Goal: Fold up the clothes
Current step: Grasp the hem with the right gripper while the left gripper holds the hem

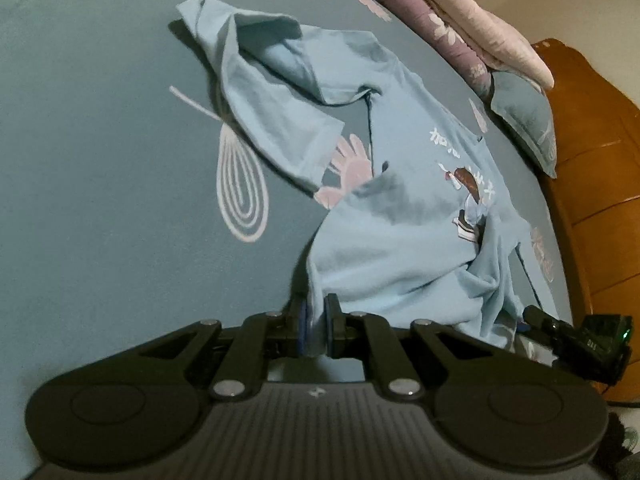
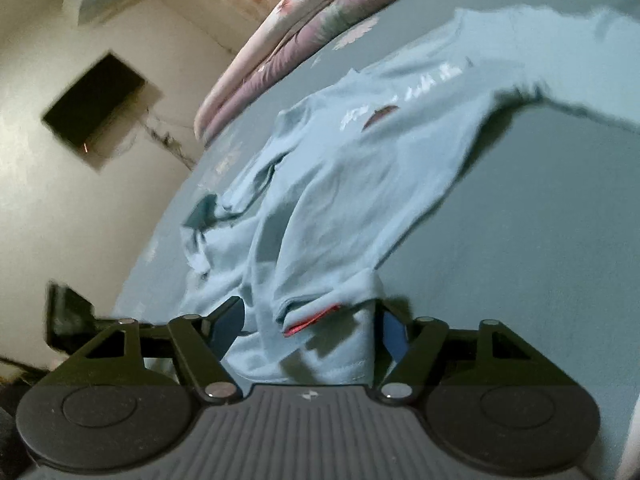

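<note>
So the light blue t-shirt (image 1: pixel 404 216) is spread out rumpled on the teal bedsheet (image 1: pixel 100 160), one sleeve flopped over on the far left side. Left gripper (image 1: pixel 316 328) is pinched tight on the shirt's near edge. Right gripper (image 2: pixel 312 328) has its jaws standing wide apart, with the bunched hem and a red tag (image 2: pixel 310 320) sitting between them, pads not pressing. Folded quilts (image 1: pixel 460 20) are stacked along the far side.
</note>
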A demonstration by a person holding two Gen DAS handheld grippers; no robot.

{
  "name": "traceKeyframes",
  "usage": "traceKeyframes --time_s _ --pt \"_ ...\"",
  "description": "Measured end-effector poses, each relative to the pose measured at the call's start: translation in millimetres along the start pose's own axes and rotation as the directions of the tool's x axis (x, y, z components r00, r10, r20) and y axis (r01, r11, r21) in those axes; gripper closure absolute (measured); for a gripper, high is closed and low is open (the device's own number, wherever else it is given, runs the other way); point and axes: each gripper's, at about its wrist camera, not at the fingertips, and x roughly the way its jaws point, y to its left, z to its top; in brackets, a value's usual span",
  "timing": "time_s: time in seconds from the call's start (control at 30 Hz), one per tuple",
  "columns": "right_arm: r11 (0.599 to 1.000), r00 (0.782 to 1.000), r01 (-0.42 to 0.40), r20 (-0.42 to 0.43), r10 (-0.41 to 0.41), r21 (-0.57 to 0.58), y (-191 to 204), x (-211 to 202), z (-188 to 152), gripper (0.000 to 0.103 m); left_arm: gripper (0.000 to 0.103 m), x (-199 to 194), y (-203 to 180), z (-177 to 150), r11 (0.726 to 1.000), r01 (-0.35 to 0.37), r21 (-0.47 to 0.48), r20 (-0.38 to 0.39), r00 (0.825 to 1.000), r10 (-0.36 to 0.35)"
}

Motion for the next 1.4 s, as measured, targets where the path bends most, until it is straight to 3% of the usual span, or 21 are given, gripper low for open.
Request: traceKeyframes --time_s 0.07,0.17,0.27,0.4,0.47,0.53,0.57,0.67,0.77,1.03,1.1,1.13,1.2,1.27,1.4 --pt "0.989 0.996 0.08 -0.022 -0.084 -0.124 12 -5 -1 0.027 0.096 0 0 0 1.0 0.0 0.013 -0.003 1.0 0.0" --pt "0.966 0.986 0.147 -0.041 -0.159 -0.212 11 -10 3 0.027 0.096 0 7 -1 0.999 0.027 -0.018 0.001 1.0 -0.027" --pt "0.946 0.983 0.148 -0.061 -0.172 -0.288 10 -2 11 0.026 0.096 2 9 0 0.999 0.041 -0.029 0.002 0.999 -0.041" --pt "0.884 0.973 0.138 -0.104 -0.205 -0.446 29 13 8 0.026 0.096 1 8 0 0.999 0.036 -0.015 0.001 0.999 -0.036" --pt "0.907 0.97 0.03 -0.208 -0.128 -0.419 38 11 5 0.034 0.096 1 8 -1 0.999 0.036 -0.022 0.007 0.999 -0.035" --pt "0.917 0.948 -0.076 -0.313 -0.055 -0.391 47 8 -8 0.035 0.096 1 8 -3 0.999 0.037 -0.026 0.014 0.999 -0.037" --pt "0.913 0.941 -0.086 -0.334 -0.058 -0.399 50 6 -14 0.035 0.096 1 9 -3 0.999 0.038 -0.028 0.016 0.999 -0.038" --pt "0.929 0.95 -0.054 -0.305 -0.065 -0.367 42 -2 -15 0.036 0.095 1 11 -2 0.999 0.04 -0.034 0.013 0.999 -0.04" --pt "0.951 0.971 0.014 -0.222 -0.086 -0.31 26 -8 -6 0.036 0.095 1 11 0 0.999 0.04 -0.029 0.007 0.999 -0.04" --pt "0.983 0.99 -0.031 -0.139 0.006 -0.181 14 3 -5 0.037 0.094 1 10 0 0.999 0.035 -0.028 0.003 0.999 -0.035" --pt "0.987 0.988 -0.054 -0.152 0.031 -0.154 10 -4 -13 0.042 0.094 1 7 -1 1.0 0.021 -0.018 0.008 1.0 -0.021" --pt "0.989 0.988 -0.062 -0.149 0.042 -0.133 5 -10 -18 0.05 0.094 1 7 -2 1.0 0.019 -0.022 0.012 1.0 -0.019" --pt "0.996 0.99 -0.072 -0.127 0.066 -0.044 -11 -15 -21 0.065 0.094 2 8 -2 0.999 0.024 -0.04 0.02 1.0 -0.023" --pt "0.998 0.994 -0.06 -0.096 0.06 -0.002 -19 -8 -19 0.09 0.094 4 8 0 0.998 0.027 -0.054 0.028 0.999 -0.025" --pt "0.996 0.995 -0.074 -0.068 0.078 0.056 -19 0 -20 0.09 0.097 4 -4 0 0.999 -0.021 -0.027 0.04 0.999 0.022"
